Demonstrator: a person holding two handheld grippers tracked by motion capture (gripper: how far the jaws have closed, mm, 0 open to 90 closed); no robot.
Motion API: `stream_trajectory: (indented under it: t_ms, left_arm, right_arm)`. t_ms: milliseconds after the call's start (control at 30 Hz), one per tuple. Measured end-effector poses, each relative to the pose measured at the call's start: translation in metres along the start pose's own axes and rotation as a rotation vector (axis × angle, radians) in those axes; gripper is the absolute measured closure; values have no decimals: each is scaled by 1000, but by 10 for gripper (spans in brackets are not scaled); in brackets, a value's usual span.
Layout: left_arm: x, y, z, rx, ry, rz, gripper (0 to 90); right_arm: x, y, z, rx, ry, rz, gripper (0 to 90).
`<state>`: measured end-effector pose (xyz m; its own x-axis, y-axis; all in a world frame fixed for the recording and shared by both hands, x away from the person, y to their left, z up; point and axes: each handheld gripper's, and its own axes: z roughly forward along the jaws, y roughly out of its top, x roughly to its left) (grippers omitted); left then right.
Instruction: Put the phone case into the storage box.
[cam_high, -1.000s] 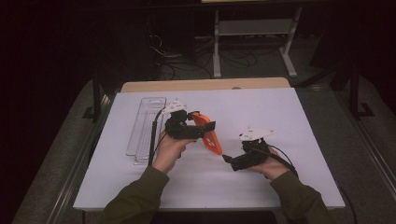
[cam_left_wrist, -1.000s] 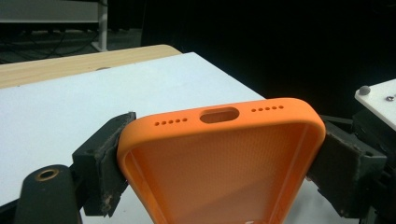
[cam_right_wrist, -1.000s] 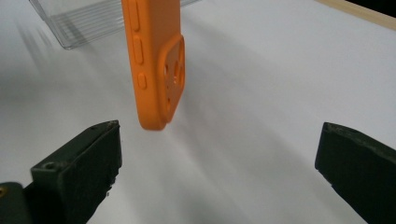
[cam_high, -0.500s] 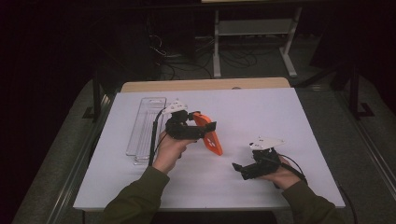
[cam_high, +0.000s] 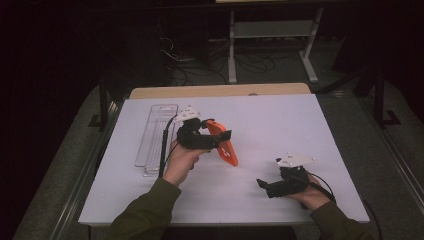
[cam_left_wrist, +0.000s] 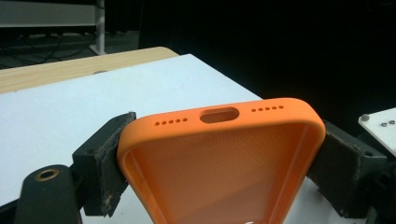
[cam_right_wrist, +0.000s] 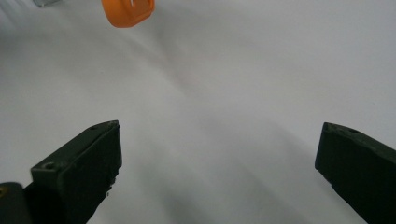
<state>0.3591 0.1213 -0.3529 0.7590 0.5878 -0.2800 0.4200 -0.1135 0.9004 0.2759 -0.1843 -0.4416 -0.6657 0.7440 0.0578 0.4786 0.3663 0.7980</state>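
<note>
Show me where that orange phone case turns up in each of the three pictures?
High view: case centre-left, held by the left gripper.
Left gripper view: case large, bottom centre.
Right gripper view: case at the top edge, left.
Shared landmark: white tabletop.

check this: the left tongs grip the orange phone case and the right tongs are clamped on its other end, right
Not quite. The left tongs do grip the orange case, but the right tongs are open and hold nothing, apart from the case over the white table. The right gripper view shows this.
</note>
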Motion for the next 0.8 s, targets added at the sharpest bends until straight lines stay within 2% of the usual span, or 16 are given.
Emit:
stream_trajectory:
  t_ms: [167, 400, 567, 733, 800]
  left_arm:
    - [0, 1, -1, -1, 1, 7, 154]
    - [-2, 4, -2, 0, -4, 20, 154]
    - [-5, 8, -3, 10, -22, 24, 154]
    - [-6, 13, -3, 14, -28, 48, 153]
    - [-5, 15, -3, 12, -29, 44, 153]
  right_arm:
    - [-2, -3, 0, 3, 9, 16, 0]
    - [-2, -2, -2, 1, 7, 11, 0]
    - [-2, -2, -1, -1, 11, 1, 0]
    - [-2, -2, -1, 0, 12, -1, 0]
    - [-1, -2, 0, 1, 15, -2, 0]
